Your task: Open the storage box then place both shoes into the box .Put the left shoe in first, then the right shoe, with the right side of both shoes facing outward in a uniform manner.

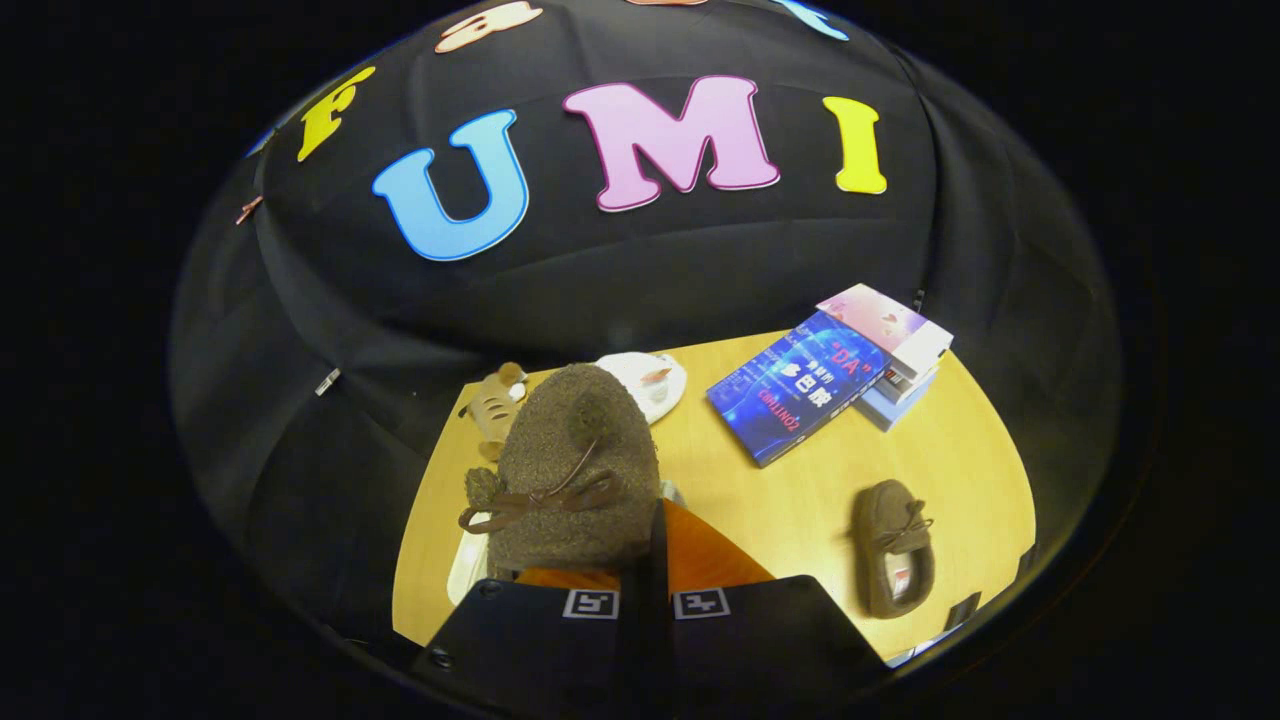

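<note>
A brown fuzzy shoe (575, 470) with a bow lace hangs just ahead of my fingers, toe pointing away toward the wall. My gripper (648, 585) is shut on its heel rim, the fingers close together. Under the held shoe, pale edges of the storage box (465, 562) peek out on the left and right; most of the box is hidden by the shoe. A second brown shoe (893, 560) lies on the wooden table (800, 500) off to the right of my fingers, opening up, toe pointing away.
A blue book (800, 385) leans on a small stack of books (900, 365) at the back right. A striped plush toy (493, 405) and a white dish-like object (650, 383) sit beyond the held shoe, by the black cloth wall.
</note>
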{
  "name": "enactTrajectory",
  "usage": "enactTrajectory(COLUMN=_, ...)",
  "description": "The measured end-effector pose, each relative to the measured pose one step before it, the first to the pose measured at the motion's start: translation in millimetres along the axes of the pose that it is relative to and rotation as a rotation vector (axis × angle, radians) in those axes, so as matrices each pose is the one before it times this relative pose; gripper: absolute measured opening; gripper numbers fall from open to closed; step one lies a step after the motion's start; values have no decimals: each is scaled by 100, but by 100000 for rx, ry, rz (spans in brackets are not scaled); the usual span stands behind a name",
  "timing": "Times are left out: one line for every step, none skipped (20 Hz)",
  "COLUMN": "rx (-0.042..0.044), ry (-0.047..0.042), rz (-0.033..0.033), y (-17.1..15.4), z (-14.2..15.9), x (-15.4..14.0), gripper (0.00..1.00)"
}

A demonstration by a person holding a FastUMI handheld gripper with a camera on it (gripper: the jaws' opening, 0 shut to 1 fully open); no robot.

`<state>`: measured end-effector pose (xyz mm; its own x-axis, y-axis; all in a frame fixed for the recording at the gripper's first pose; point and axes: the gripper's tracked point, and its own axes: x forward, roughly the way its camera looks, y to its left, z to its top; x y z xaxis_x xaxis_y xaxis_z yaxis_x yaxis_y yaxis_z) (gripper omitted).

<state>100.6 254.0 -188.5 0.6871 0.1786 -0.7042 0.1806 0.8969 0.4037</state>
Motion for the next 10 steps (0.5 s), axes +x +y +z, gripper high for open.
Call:
enactTrajectory(rx=646, ry=1765, rz=-1331, y=836, z=-949, x=770, gripper=5)
enactTrajectory(rx=669, ry=1479, rz=-1320, y=794, z=-944, x=708, gripper=5)
enactTrajectory(rx=382, ry=1295, rz=-1361, y=665, z=-923, x=644, gripper=5)
enactTrajectory(rx=573, ry=1452, rz=-1385, y=582, z=-1115, x=683, gripper=5)
enactTrajectory(rx=787, ry=1350, rz=-1277, y=435, z=-960, x=672, gripper=5)
enactTrajectory(rx=1174, ry=1562, rz=-1238, y=362, z=-1139, x=728, gripper=5)
enactTrajectory(rx=1282, ry=1928, rz=-1064, y=285, z=-1010, x=699, gripper=5)
enactTrajectory(rx=1040, ry=1641, rz=-1270, y=288, z=-964, x=663, gripper=5)
enactTrajectory(rx=188, ry=1279, rz=-1195, y=189, z=-746, x=643, gripper=5)
enactTrajectory(rx=-559, ry=1553, rz=-1235, y=129, z=-702, x=647, gripper=5)
